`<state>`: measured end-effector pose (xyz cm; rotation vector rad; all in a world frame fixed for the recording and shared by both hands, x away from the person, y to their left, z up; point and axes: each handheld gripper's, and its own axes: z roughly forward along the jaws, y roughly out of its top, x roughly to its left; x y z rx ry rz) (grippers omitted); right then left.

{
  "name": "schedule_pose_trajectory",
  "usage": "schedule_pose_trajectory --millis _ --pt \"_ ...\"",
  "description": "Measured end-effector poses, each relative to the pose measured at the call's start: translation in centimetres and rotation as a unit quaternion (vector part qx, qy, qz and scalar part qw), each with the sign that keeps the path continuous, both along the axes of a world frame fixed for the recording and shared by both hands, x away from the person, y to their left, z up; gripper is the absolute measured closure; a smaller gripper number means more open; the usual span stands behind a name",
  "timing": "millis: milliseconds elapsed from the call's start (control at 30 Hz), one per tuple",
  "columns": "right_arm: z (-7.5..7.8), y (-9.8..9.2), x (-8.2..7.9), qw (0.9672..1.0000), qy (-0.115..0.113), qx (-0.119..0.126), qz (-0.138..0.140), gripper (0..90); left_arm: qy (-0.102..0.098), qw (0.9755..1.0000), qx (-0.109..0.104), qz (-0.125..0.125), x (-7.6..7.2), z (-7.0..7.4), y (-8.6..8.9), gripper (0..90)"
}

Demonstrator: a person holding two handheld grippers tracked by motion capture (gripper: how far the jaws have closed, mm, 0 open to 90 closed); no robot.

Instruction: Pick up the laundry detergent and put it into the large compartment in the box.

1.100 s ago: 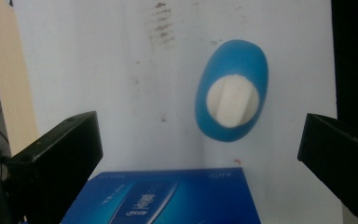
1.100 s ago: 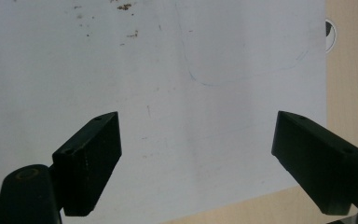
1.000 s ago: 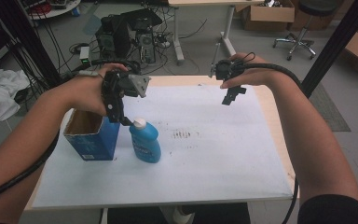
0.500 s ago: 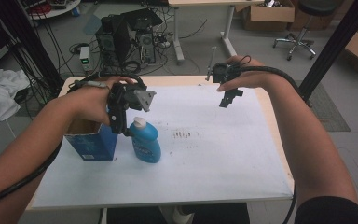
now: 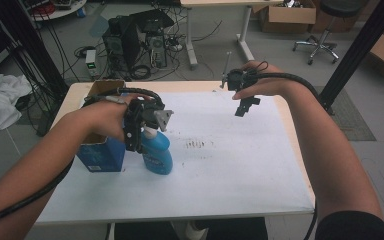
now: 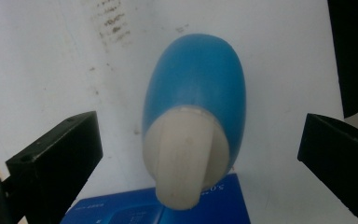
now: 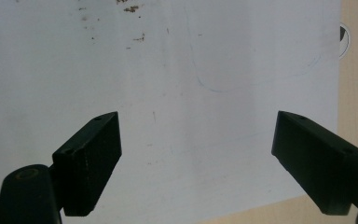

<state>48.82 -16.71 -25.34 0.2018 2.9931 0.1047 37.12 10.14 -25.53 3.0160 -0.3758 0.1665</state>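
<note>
Hovering spread over the upright blue bottle [image 6: 193, 93], left tongs [image 5: 141, 131] likely must lower and pinch; right tongs [image 5: 243, 103] hang spread.

Lab (or office): computer towers [image 5: 137, 40], floor cables [image 5: 145, 70], office chair [image 5: 330, 20].

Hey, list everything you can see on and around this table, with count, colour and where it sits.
Bottle: one, blue with a white cap, left part of the table, beside the box.
Box: one, blue, open top, left edge of the table.
Table cover: one, white, smudged with dark marks, over the wooden table.
Computer towers: dark, on the floor behind.
Cardboard box: one, brown, far floor.
Left gripper: black, open, above the bottle's cap.
Right gripper: black, open, over bare cover.
</note>
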Motion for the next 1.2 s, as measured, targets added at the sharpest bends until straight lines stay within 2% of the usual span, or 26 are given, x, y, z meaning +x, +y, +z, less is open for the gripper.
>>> schedule_pose_trajectory --millis 300,633,733,867,1200 --pt "-0.4 0.1 0.0 1.0000 0.002 -0.001 0.000 15.7 -0.002 0.9999 0.016 -0.004 0.2 -1.2 -0.5 0.3" --pt "-0.5 0.2 0.0 1.0000 0.001 -0.002 0.001 15.7 0.000 0.9996 0.025 -0.009 0.1 -2.5 -0.9 0.9" --pt "-0.5 0.3 0.0 1.0000 0.001 -0.002 0.000 15.7 -0.003 0.9994 0.033 -0.012 0.1 -2.7 -1.0 1.9" --pt "-0.6 0.2 0.1 1.0000 0.002 0.000 0.001 15.7 -0.007 0.9994 0.031 -0.013 0.1 -2.9 -1.0 1.9" --pt "-0.8 0.2 0.1 1.0000 0.004 0.000 0.000 15.7 -0.006 0.9990 0.042 -0.013 0.0 -3.7 -1.2 2.3"
